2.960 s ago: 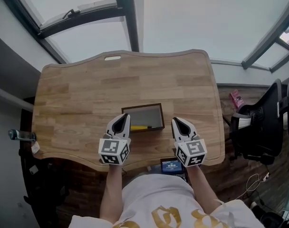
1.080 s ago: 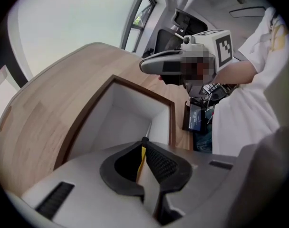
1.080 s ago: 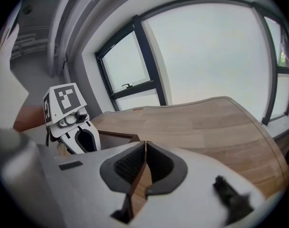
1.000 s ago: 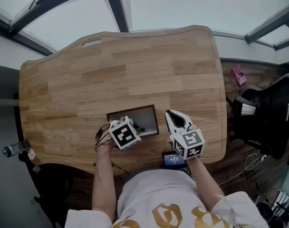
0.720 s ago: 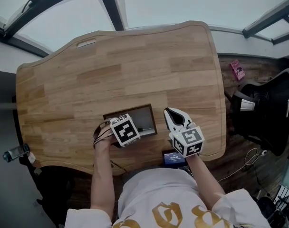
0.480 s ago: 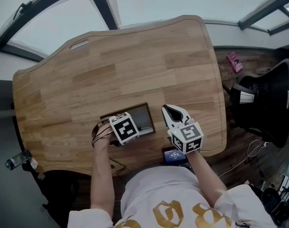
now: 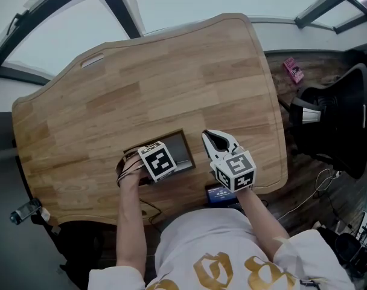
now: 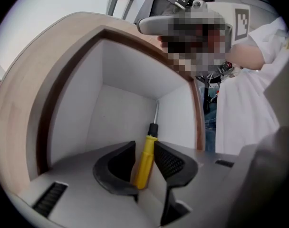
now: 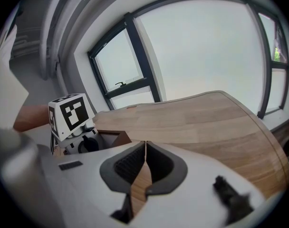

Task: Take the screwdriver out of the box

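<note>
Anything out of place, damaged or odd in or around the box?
Nothing stands out. The screwdriver lies intact inside the box, its yellow handle between the jaws of the left gripper, which have just been opening and do not yet clamp it.

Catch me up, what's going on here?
A person works two handheld tools at a wooden table. The left tool is down in the open box. Its jaws have just been opening around the yellow screwdriver, which sits inside, not yet gripped. The right tool hovers shut and empty beside the box.

Yellow-handled screwdriver point(image 8: 145, 160) inside white-lined box point(image 8: 125, 70)
</note>
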A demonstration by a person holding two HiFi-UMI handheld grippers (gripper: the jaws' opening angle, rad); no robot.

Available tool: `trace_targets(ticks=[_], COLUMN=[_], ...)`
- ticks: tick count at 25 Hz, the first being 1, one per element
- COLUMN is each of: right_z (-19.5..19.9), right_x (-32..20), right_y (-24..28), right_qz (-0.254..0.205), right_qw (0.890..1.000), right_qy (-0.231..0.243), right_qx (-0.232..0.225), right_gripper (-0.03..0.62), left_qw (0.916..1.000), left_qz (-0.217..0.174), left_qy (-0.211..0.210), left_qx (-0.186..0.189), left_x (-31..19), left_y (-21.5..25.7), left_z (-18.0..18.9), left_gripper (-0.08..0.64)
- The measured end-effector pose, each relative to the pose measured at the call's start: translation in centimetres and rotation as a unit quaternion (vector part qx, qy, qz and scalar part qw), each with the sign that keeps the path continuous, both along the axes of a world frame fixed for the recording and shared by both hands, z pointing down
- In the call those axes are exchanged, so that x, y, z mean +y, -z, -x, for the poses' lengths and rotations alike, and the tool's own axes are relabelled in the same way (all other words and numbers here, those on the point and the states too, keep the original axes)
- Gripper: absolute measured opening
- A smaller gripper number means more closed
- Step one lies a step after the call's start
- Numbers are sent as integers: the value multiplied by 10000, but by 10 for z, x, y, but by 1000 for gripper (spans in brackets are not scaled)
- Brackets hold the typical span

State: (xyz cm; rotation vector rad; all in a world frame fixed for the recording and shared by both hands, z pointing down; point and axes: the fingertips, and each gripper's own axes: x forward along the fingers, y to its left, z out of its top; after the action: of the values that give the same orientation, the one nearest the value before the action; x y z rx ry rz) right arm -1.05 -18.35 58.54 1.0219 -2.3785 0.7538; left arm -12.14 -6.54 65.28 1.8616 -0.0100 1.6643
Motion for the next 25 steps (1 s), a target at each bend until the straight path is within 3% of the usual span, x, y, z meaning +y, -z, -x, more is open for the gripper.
trace_targets(ticks=[4, 6, 7, 8, 10, 15, 18, 25], right_z=[3, 5, 6, 6, 5, 3, -1, -12], right_x=[-2, -2, -2, -2, -1, 2, 3, 1], right_y=[2, 3, 3, 3, 3, 2, 1, 0], right_qz=[-19, -25, -24, -21, -6, 10, 38, 34], right_qw=[10000, 10000, 10000, 10000, 10000, 9999, 9999, 9998], right_qy=[20, 23, 22, 21, 17, -11, -59, -189], right_qx=[-9, -42, -60, -72, -91, -105, -112, -72], right_gripper=[32, 32, 32, 32, 32, 32, 32, 32], left_qw=[9998, 9981, 9954, 9912, 9860, 9936, 9953, 9971], left_qz=[-174, -563, -869, -1186, -1482, -1016, -885, -681], left_qy=[50, 197, 347, 503, 638, 432, 302, 286], left_qx=[-74, -130, -203, -301, -412, -239, -241, -182], left_x=[-3, -12, -20, -29, -37, -28, -21, -18], left_y=[1, 4, 5, 6, 7, 6, -1, -6], left_z=[1, 4, 6, 9, 13, 11, 9, 6], left_gripper=[150, 155, 124, 29, 15, 38, 162, 173])
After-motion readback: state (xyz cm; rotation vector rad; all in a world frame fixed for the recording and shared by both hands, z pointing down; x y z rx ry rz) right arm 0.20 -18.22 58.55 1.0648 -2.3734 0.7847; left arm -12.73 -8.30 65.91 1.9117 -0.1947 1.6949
